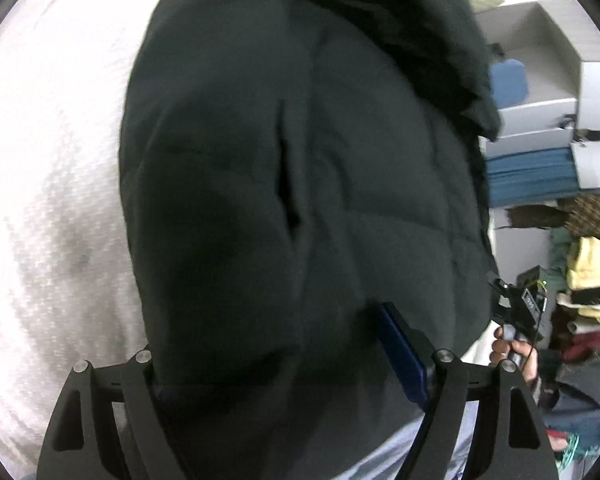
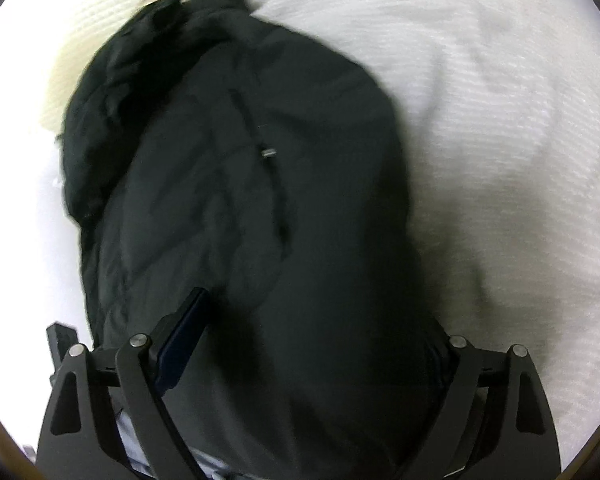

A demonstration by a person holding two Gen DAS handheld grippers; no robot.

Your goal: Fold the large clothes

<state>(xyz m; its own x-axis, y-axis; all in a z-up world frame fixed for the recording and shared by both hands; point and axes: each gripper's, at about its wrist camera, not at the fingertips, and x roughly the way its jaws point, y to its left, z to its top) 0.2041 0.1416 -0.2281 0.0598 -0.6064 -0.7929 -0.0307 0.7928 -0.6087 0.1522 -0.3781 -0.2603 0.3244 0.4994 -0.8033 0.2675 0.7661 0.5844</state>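
Observation:
A large dark green padded jacket (image 1: pixel 284 168) lies lengthwise on a white textured bed cover (image 1: pixel 52 168). My left gripper (image 1: pixel 284 360) has the jacket's near end bunched between its wide-set fingers; the right blue pad (image 1: pixel 404 360) shows, the left one is buried. In the right wrist view the same jacket (image 2: pixel 236 184) runs away from me, with a zip pull (image 2: pixel 268 153) and its hood end far left. My right gripper (image 2: pixel 300 344) also has the near hem between its spread fingers, the left blue pad (image 2: pixel 184 340) showing. Whether either clamps the cloth is hidden.
At the right of the left wrist view are white boxes (image 1: pixel 540 80), folded blue cloth (image 1: pixel 532 180), a heap of mixed clothes (image 1: pixel 588 280), and the other gripper in a hand (image 1: pixel 516 336). A cream pillow (image 2: pixel 72 52) lies beyond the jacket's far end.

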